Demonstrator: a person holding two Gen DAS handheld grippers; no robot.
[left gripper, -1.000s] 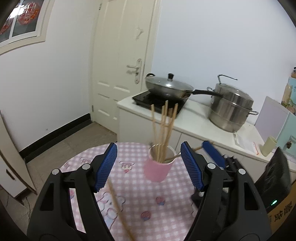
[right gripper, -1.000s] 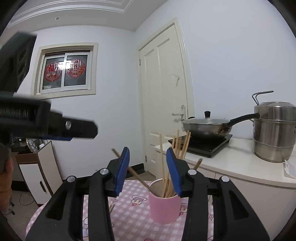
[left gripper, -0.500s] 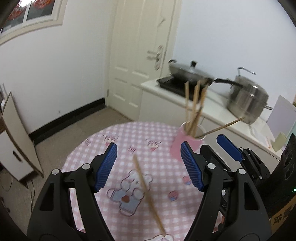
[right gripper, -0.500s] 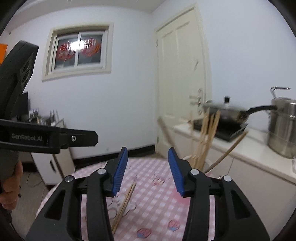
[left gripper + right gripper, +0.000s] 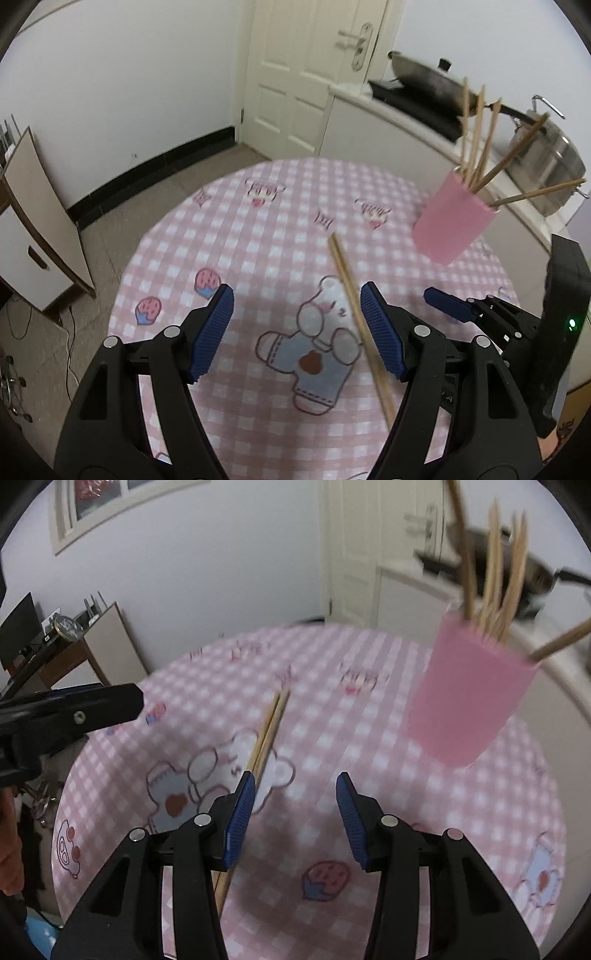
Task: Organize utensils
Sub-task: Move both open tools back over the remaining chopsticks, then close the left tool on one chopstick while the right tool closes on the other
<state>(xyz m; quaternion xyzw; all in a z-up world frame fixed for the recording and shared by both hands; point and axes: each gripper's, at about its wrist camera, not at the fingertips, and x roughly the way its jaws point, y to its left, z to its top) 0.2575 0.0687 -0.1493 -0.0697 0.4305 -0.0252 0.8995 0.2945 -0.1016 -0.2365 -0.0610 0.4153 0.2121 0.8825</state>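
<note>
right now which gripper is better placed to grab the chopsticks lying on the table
Left, probably. The loose chopsticks run between the left gripper fingers, which stand open around them. The right gripper, also open and empty, has them just outside its left finger, so it would need to shift sideways.

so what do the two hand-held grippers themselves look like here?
Both match. The left hand-held gripper has black plastic arms with silver pivot screws and blue ribbed pads. The right hand-held gripper is built the same, and the left wrist view shows a green light on its black body. No cables or sleeves show; any lettering is too blurred to read.
</note>
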